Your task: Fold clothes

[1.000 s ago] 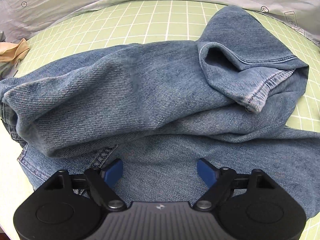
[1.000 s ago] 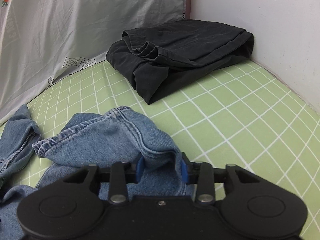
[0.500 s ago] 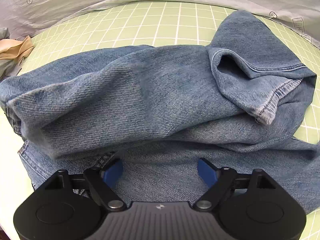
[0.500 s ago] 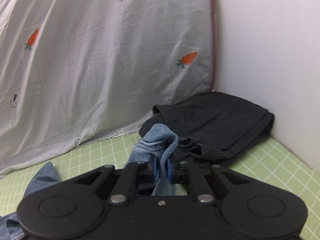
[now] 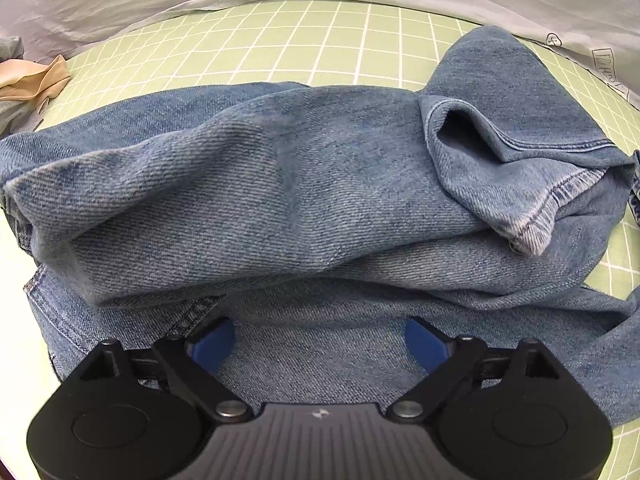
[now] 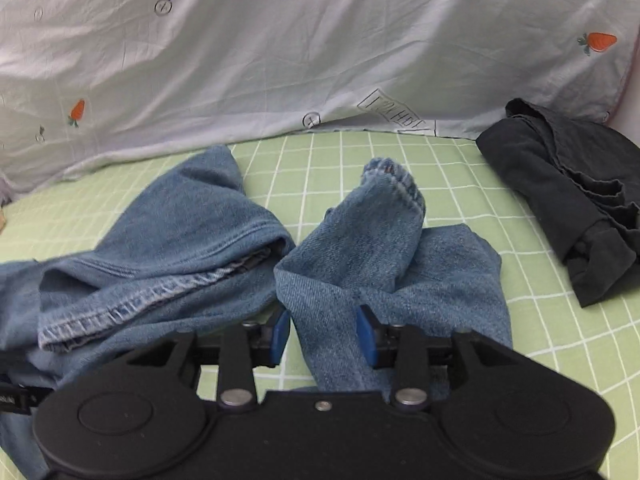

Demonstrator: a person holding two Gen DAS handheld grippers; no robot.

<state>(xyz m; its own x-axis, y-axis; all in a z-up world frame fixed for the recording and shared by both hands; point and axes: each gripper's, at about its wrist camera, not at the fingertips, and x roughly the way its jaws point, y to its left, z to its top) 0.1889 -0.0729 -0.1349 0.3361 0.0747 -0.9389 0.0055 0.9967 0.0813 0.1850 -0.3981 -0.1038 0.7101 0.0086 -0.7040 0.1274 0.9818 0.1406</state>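
Two garments lie before us on the green checked sheet (image 6: 460, 184): blue jeans (image 5: 280, 184) bunched in thick twill folds, and a dark garment (image 6: 580, 200), folded, off to the right near the sheet's corner. We see no containers. Our left tool (image 5: 316, 342) hangs over the denim with its blue pads spread wide, gripping nothing. Our right tool (image 6: 324, 334) has just been opening; a jeans leg (image 6: 360, 248) with its stitched hem standing up runs between the pads, which no longer pinch it. Pale printed cloth (image 6: 280, 60) rises along the far edge; bare sheet lies between jeans and dark garment.
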